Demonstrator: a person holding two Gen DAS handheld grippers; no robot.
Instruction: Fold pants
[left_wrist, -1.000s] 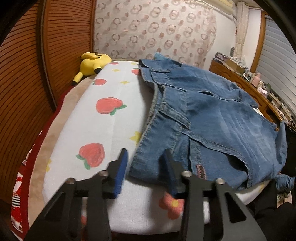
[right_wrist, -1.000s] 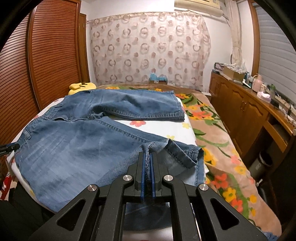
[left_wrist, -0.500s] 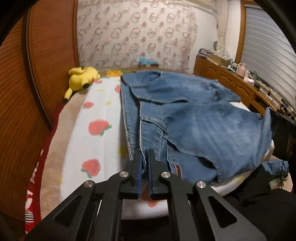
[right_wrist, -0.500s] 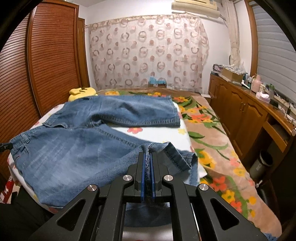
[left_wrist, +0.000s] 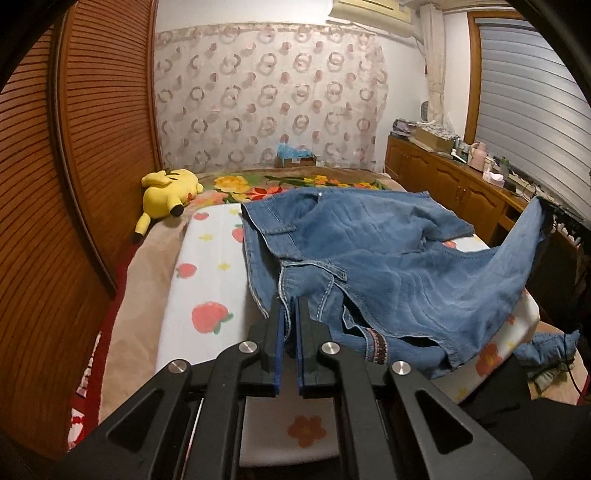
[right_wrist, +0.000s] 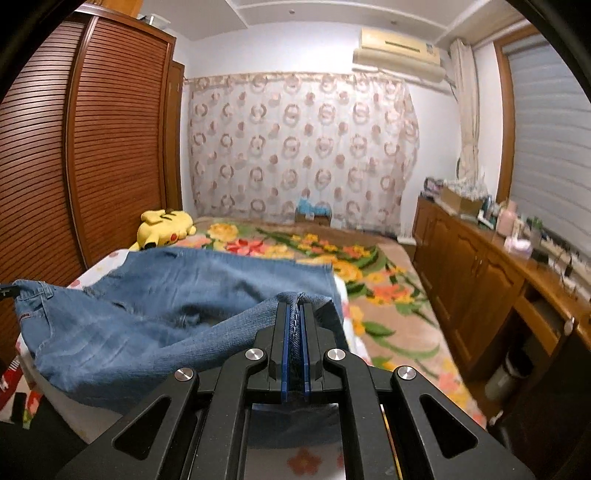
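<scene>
Blue denim pants lie across a white strawberry-print blanket on the bed. My left gripper is shut on the near waistband edge of the pants and holds it above the blanket. My right gripper is shut on the hem of the near leg of the pants and holds it raised. In the left wrist view that lifted leg rises to the right gripper at the far right. The far leg lies flat on the bed.
A yellow plush toy lies at the head of the bed beside the slatted wooden wardrobe. A wooden sideboard with small items runs along the right wall. A flowered blanket covers the right part of the bed.
My left gripper closed on the waistband and lifted it. My right gripper raised the leg hem higher and carried it toward the far leg.
</scene>
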